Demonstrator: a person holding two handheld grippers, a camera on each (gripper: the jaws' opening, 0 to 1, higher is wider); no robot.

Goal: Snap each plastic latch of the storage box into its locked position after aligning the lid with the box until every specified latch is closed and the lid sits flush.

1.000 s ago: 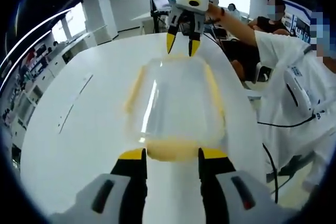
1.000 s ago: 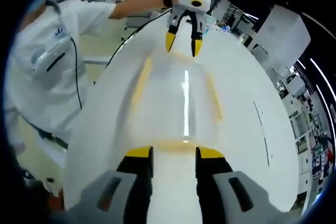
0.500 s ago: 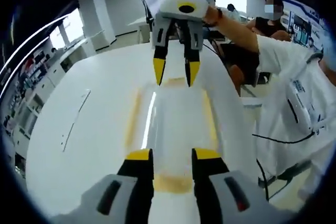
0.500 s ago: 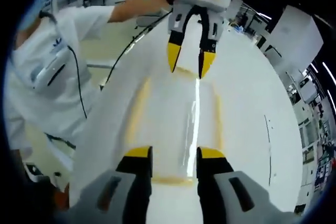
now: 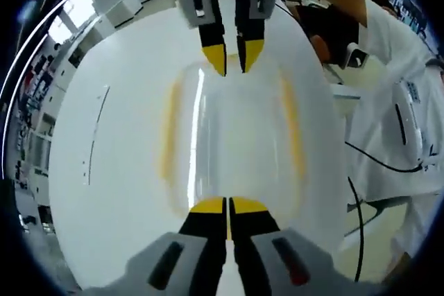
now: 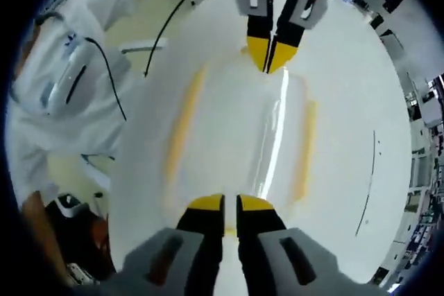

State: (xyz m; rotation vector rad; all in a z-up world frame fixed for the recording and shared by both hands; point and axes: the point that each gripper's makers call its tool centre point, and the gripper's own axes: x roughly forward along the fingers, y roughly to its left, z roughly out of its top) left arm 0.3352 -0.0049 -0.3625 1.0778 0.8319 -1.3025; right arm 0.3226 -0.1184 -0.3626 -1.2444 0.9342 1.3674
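Observation:
The clear storage box (image 5: 229,129) with its lid on lies lengthwise on the white table (image 5: 111,192). Yellow latches run along its long sides (image 5: 166,136) (image 5: 293,129). My left gripper (image 5: 227,207) is shut, its yellow tips together over the box's near end, where a sliver of yellow shows in the slit. My right gripper (image 5: 234,60) is shut too, tips down at the far end. In the right gripper view the same box (image 6: 236,129) lies between my right gripper (image 6: 230,206) and my left gripper (image 6: 272,57), with its side latches (image 6: 182,123) (image 6: 304,150) beside it.
A person in a white coat (image 5: 402,102) stands close to the table's right edge in the left gripper view, with a black cable (image 5: 378,164) hanging there. The same person (image 6: 62,81) is at the left in the right gripper view. Shelves and desks line the room behind.
Both grippers have gone from open to shut and have come down onto the box's two ends. The end latches, seen between the jaws before, are now nearly hidden under the tips.

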